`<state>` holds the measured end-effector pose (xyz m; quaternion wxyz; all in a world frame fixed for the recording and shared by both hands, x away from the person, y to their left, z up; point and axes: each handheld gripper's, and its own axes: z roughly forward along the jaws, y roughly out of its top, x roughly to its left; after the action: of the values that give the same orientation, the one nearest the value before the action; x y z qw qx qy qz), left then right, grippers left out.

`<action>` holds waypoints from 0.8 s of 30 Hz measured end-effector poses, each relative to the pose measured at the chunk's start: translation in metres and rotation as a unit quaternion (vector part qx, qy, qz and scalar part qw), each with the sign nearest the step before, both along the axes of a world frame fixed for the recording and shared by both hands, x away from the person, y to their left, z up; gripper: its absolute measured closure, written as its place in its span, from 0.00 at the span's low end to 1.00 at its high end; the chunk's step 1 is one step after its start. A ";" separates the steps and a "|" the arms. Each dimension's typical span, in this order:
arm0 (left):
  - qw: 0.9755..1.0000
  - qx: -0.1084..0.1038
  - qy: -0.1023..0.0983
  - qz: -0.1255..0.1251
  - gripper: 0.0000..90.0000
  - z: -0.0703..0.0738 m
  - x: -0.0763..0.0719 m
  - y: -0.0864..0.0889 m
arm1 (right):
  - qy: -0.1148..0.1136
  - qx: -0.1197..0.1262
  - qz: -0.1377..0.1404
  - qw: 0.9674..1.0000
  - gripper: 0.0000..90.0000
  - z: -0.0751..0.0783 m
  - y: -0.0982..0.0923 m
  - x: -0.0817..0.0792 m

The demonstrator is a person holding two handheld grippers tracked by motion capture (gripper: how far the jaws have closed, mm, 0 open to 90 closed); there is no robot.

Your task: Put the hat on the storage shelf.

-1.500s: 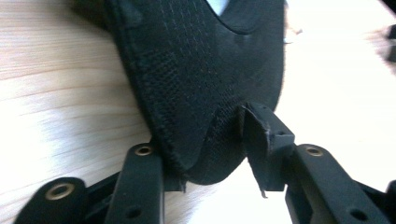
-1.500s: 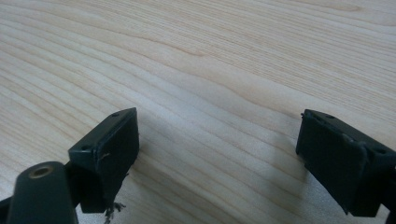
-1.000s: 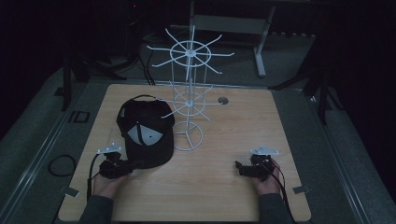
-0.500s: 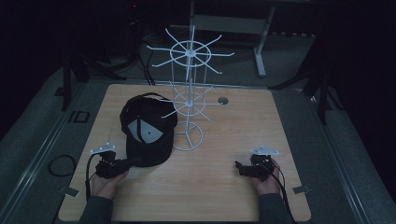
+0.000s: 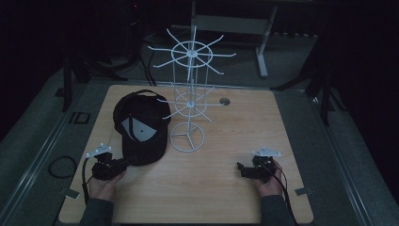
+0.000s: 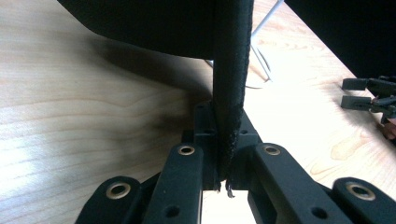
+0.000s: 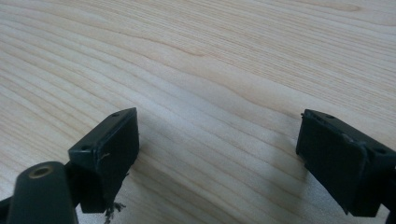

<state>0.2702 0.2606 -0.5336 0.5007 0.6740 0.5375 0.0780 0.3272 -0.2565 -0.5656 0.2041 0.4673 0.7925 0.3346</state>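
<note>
Black baseball cap (image 5: 140, 128), one, no readable writing, was clamped at its brim by the left gripper (image 5: 123, 162); right gripper (image 7: 217, 154) gaped wide, empty.

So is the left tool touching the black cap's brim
Touching. In the left gripper view the left tool is shut on the edge of the cap brim, its jaws pressed against both sides.

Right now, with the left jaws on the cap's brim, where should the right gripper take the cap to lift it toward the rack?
Probably the free right side of the cap at its rim. The left gripper is shut on the brim's near edge, seen edge-on in its own view. The right gripper, jaws open over bare table, could come in level from the right, passing in front of the wire rack.
</note>
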 end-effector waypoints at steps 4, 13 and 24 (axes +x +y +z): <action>1.000 0.005 -0.006 0.008 0.96 0.002 -0.001 0.001 | 0.000 0.000 0.000 1.000 0.14 0.000 0.000 0.000; 1.000 0.003 -0.014 0.020 0.96 0.004 -0.004 0.003 | 0.000 0.000 0.000 1.000 0.14 0.000 0.000 0.000; 0.998 0.010 -0.032 0.047 0.96 0.012 -0.010 0.008 | 0.000 0.000 0.000 1.000 0.14 0.000 0.000 0.000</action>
<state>0.2600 0.2685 -0.5221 0.5070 0.6497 0.5517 0.1283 0.3272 -0.2565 -0.5656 0.2040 0.4675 0.7923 0.3347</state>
